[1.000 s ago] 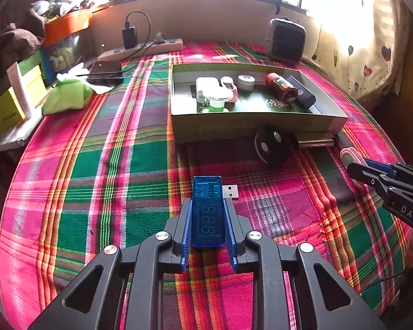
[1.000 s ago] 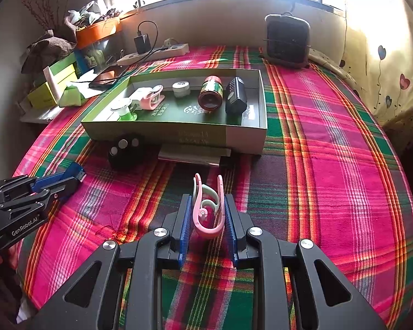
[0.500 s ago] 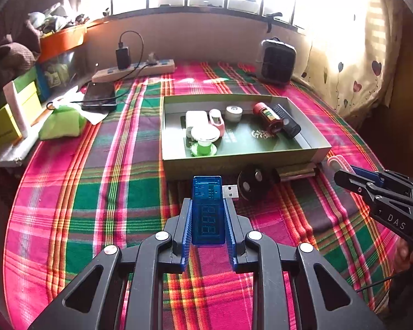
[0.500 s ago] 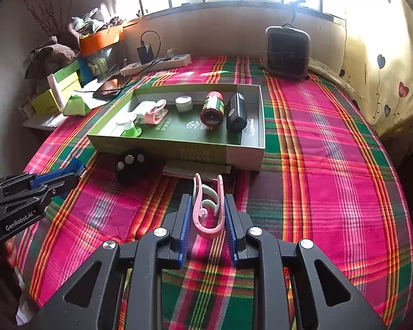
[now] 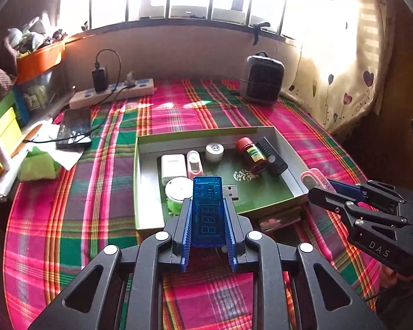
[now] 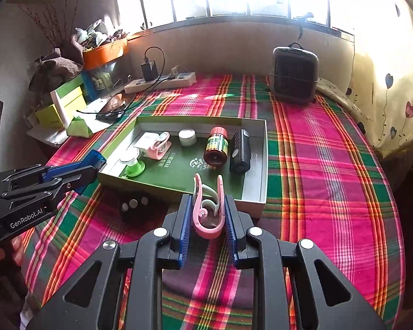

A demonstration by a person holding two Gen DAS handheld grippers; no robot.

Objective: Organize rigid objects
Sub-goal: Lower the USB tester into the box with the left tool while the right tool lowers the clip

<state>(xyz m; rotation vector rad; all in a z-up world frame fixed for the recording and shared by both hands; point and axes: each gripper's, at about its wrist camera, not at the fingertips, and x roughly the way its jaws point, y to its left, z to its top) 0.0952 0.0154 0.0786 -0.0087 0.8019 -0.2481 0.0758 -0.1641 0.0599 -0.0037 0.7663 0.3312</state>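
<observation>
At the lower centre of each view, a claw is closed on a light, stiff thing: the left claw (image 5: 208,220) grips the USB tester (image 5: 208,211) by its flat sides, the right claw (image 6: 208,214) the pink clip (image 6: 208,209), both above the near edge of the tray (image 6: 254,165).

Blue USB tester (image 5: 208,211), pink clip (image 6: 208,209), both jaw-held

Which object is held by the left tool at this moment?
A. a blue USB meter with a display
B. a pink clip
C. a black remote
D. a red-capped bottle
A: in the left wrist view the left tool is shut on the blue USB meter, with its metal plug sticking out to the right, while the pink clip sits in the right tool.
</observation>
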